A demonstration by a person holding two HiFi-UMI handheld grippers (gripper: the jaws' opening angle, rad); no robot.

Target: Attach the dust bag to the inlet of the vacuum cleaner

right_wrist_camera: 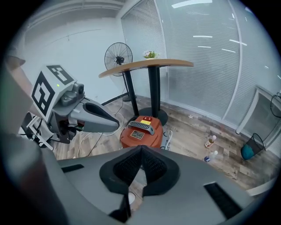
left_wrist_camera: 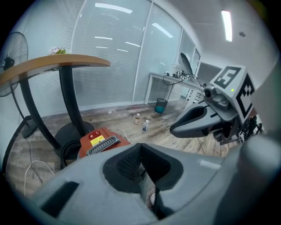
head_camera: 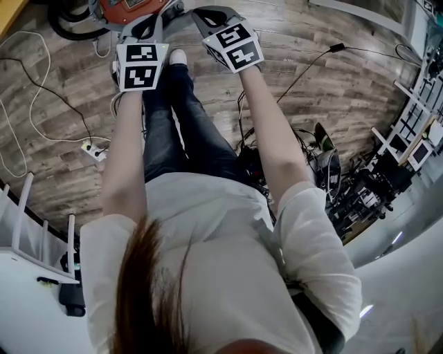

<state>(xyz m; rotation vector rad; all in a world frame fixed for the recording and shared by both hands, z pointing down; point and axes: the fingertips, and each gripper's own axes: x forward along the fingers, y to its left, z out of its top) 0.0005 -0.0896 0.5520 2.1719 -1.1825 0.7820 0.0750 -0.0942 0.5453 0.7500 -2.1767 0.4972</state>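
Note:
The orange vacuum cleaner (head_camera: 130, 8) stands on the wood floor at the top edge of the head view, ahead of the person's feet. It also shows in the left gripper view as the vacuum cleaner (left_wrist_camera: 98, 141), and in the right gripper view as the vacuum cleaner (right_wrist_camera: 140, 131), with a grey handle and a red switch on top. My left gripper (head_camera: 148, 26) and right gripper (head_camera: 208, 16) hang side by side in the air short of it. Both are shut with nothing between the jaws. My left gripper (left_wrist_camera: 141, 147) sees the right gripper (left_wrist_camera: 174, 129) beside it. No dust bag shows in any view.
A round wooden table (right_wrist_camera: 149, 65) on a black pedestal stands behind the vacuum, with a fan (right_wrist_camera: 117, 56) beyond it. Two bottles (left_wrist_camera: 141, 123) and a teal bin (left_wrist_camera: 161, 105) sit on the floor. A power strip (head_camera: 93, 148) with cables lies left, and equipment (head_camera: 360, 187) right.

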